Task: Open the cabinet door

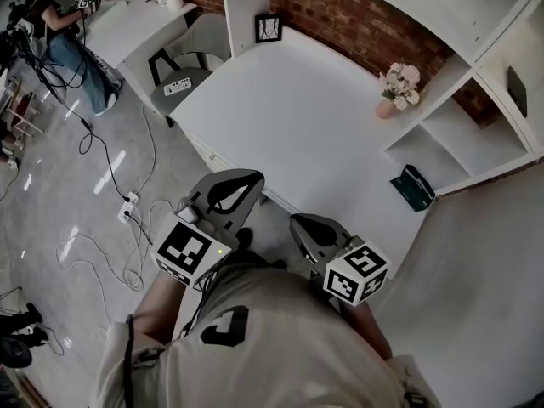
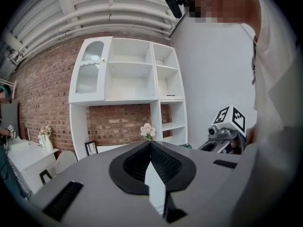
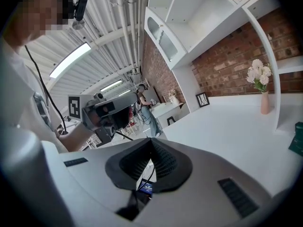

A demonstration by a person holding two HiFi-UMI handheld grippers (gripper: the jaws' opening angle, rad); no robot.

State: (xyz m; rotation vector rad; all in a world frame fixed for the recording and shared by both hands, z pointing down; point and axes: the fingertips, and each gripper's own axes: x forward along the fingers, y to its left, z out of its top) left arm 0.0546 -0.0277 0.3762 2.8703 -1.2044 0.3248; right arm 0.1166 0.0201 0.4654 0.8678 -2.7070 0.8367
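In the head view, the left gripper (image 1: 231, 189) and right gripper (image 1: 310, 228) sit low by the person's torso, at the white table's (image 1: 297, 117) near edge. The left gripper view shows its jaws closed on nothing. The glass-fronted cabinet door (image 2: 90, 70) is shut, well beyond them, at the shelf unit's upper left. The right gripper view shows its jaws together, also empty.

We see a red brick wall (image 1: 340, 15) behind the white tabletop (image 1: 289, 117). Cables (image 1: 102, 161) trail over the glossy grey floor (image 1: 51, 219), and a strip light (image 3: 71, 59) glows overhead.
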